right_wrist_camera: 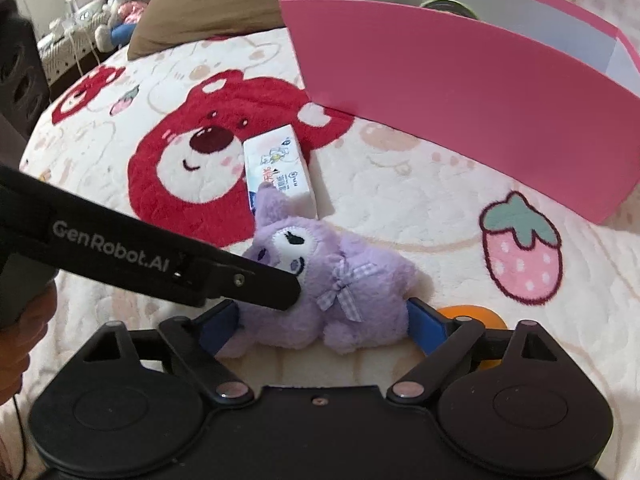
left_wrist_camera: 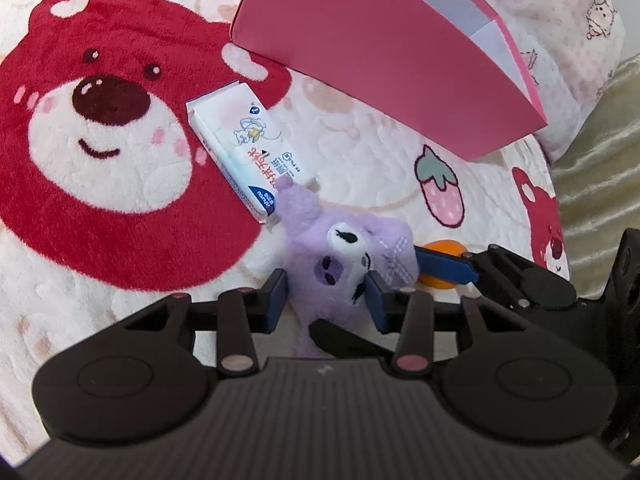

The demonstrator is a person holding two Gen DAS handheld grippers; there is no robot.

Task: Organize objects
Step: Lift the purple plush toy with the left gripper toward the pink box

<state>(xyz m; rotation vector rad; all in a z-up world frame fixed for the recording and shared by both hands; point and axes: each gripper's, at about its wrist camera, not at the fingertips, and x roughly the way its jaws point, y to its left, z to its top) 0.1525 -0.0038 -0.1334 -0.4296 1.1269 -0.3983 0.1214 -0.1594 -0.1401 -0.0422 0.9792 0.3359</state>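
At lower centre of both views, the purple plush (left_wrist_camera: 352,256) lies on the bed blanket (left_wrist_camera: 120,240); left tongs (left_wrist_camera: 326,296) pinch its head, right tongs (right_wrist_camera: 324,320) straddle it spread. Lifting should clear the pink box (right_wrist_camera: 460,80) wall.

Bare bear-print blanket (right_wrist_camera: 400,184) lies open between the purple plush toy (right_wrist_camera: 332,280) and the tall pink box (right_wrist_camera: 460,92) far right. The white carton (right_wrist_camera: 280,168) touches the plush's far ear, crowding that side; an orange disc (right_wrist_camera: 468,314) sits just right.
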